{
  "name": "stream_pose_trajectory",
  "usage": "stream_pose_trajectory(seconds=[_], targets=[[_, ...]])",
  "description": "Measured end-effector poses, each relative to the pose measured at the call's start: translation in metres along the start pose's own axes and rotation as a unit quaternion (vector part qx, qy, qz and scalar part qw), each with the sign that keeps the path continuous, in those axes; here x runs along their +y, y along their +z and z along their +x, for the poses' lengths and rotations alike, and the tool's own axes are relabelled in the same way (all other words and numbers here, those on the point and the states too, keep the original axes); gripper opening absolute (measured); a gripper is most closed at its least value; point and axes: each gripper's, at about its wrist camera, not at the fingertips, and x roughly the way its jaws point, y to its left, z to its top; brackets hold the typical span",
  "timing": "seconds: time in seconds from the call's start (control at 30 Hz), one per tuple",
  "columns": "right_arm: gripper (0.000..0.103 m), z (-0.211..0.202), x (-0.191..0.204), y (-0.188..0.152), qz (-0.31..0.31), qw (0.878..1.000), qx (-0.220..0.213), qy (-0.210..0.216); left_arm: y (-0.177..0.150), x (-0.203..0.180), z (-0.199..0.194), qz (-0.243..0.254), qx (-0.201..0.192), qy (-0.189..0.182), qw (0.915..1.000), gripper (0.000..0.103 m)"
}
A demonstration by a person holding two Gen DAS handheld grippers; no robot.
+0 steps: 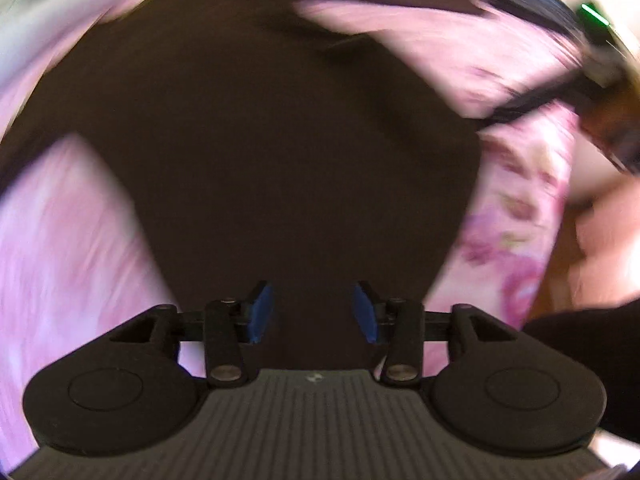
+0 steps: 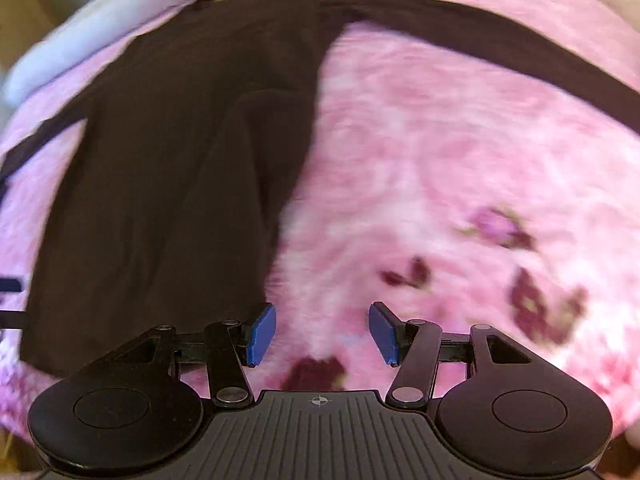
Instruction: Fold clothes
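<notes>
A dark brown garment point(image 1: 260, 140) lies spread on a pink flowered bedspread point(image 1: 60, 260) and fills the middle of the blurred left wrist view. My left gripper point(image 1: 314, 312) hangs over it, open, with nothing between its blue pads point(image 1: 262, 312). In the right wrist view the same garment point(image 2: 168, 184) lies at the left, partly folded over itself, one long sleeve point(image 2: 500, 44) stretching across the top to the right. My right gripper point(image 2: 322, 334) is open over bare bedspread point(image 2: 440, 152), just right of the garment's edge, with nothing held.
A white pillow or sheet point(image 2: 104, 32) lies along the far edge of the bed at the upper left. In the left wrist view a person's hand point(image 1: 600, 240) and the other gripper's dark frame point(image 1: 592, 80) show blurred at the right.
</notes>
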Motion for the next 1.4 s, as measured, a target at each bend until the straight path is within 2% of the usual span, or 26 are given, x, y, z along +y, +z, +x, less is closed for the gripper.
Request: stream_pose_trajectory(seconds=[0.1, 0.2, 0.27, 0.3, 0.33, 0.37, 0.43, 0.5, 0.63, 0.7, 0.8, 0.83, 0.9, 0.97, 1.03, 1.2, 1.27, 1.3, 1.33, 1.37, 1.4], targets=[[0.056, -0.007, -0.014, -0.007, 0.015, 0.999, -0.013, 0.028, 0.036, -0.062, 0.028, 0.118, -0.013, -0.004, 0.9929, 0.053], [0.056, -0.025, -0.041, -0.017, 0.050, 0.998, -0.031, 0.033, 0.061, -0.112, 0.067, 0.212, -0.002, 0.019, 0.9770, 0.051], [0.056, -0.034, -0.056, -0.022, 0.074, 0.996, -0.036, 0.028, 0.067, -0.133, 0.091, 0.267, 0.021, 0.058, 0.9617, 0.041], [0.056, -0.037, -0.060, -0.023, 0.086, 0.995, -0.037, 0.030, 0.070, -0.135, 0.096, 0.267, 0.022, 0.066, 0.9612, 0.033], [0.056, -0.042, -0.063, -0.026, 0.093, 0.994, -0.038, 0.034, 0.073, -0.125, 0.090, 0.226, 0.016, 0.065, 0.9718, 0.027], [0.056, -0.046, -0.064, -0.030, 0.093, 0.994, -0.039, 0.042, 0.078, -0.109, 0.082, 0.169, 0.012, 0.064, 0.9834, 0.016], [0.056, -0.045, -0.051, -0.033, 0.053, 0.996, -0.037, 0.054, 0.079, -0.069, 0.061, 0.036, 0.003, 0.055, 0.9978, 0.012], [0.056, -0.039, -0.030, -0.034, -0.010, 0.998, -0.039, 0.056, 0.073, -0.026, 0.045, -0.083, -0.002, 0.043, 0.9956, 0.010], [0.057, -0.017, 0.028, -0.035, -0.158, 0.984, -0.062, 0.054, 0.054, 0.028, 0.041, -0.189, 0.009, 0.038, 0.9811, 0.009], [0.057, -0.003, 0.053, -0.035, -0.206, 0.975, -0.072, 0.053, 0.047, 0.040, 0.043, -0.201, 0.012, 0.041, 0.9786, 0.009], [0.059, 0.016, 0.076, -0.035, -0.223, 0.971, -0.080, 0.031, 0.038, 0.056, 0.045, -0.217, 0.011, 0.046, 0.9749, 0.009], [0.062, 0.018, 0.082, -0.035, -0.221, 0.971, -0.085, 0.025, 0.036, 0.061, 0.045, -0.223, 0.011, 0.048, 0.9736, 0.009], [0.070, 0.021, 0.094, -0.042, -0.237, 0.967, -0.089, -0.001, 0.033, 0.068, 0.045, -0.230, 0.010, 0.044, 0.9721, 0.009], [0.071, 0.023, 0.106, -0.051, -0.265, 0.960, -0.090, -0.032, 0.032, 0.067, 0.046, -0.223, 0.011, 0.040, 0.9740, 0.009], [0.071, 0.021, 0.114, -0.062, -0.297, 0.948, -0.096, -0.058, 0.031, 0.064, 0.046, -0.212, 0.009, 0.034, 0.9766, 0.009], [0.072, 0.032, 0.120, -0.069, -0.388, 0.908, -0.118, -0.110, 0.023, 0.056, 0.042, -0.193, 0.011, 0.025, 0.9809, 0.010], [0.071, 0.035, 0.117, -0.062, -0.420, 0.896, -0.106, -0.094, 0.017, 0.053, 0.039, -0.185, 0.014, 0.023, 0.9824, 0.010], [0.067, 0.035, 0.113, -0.060, -0.430, 0.893, -0.098, -0.086, 0.013, 0.053, 0.036, -0.183, 0.017, 0.023, 0.9827, 0.010], [0.031, 0.035, 0.110, -0.057, -0.440, 0.890, -0.089, -0.077, 0.009, 0.053, 0.033, -0.181, 0.021, 0.024, 0.9829, 0.010], [0.012, 0.035, 0.107, -0.056, -0.454, 0.885, -0.067, -0.073, 0.005, 0.053, 0.029, -0.180, 0.024, 0.026, 0.9830, 0.010], [0.008, 0.032, 0.101, -0.057, -0.468, 0.878, -0.059, -0.079, 0.001, 0.054, 0.024, -0.180, 0.026, 0.027, 0.9830, 0.010]])
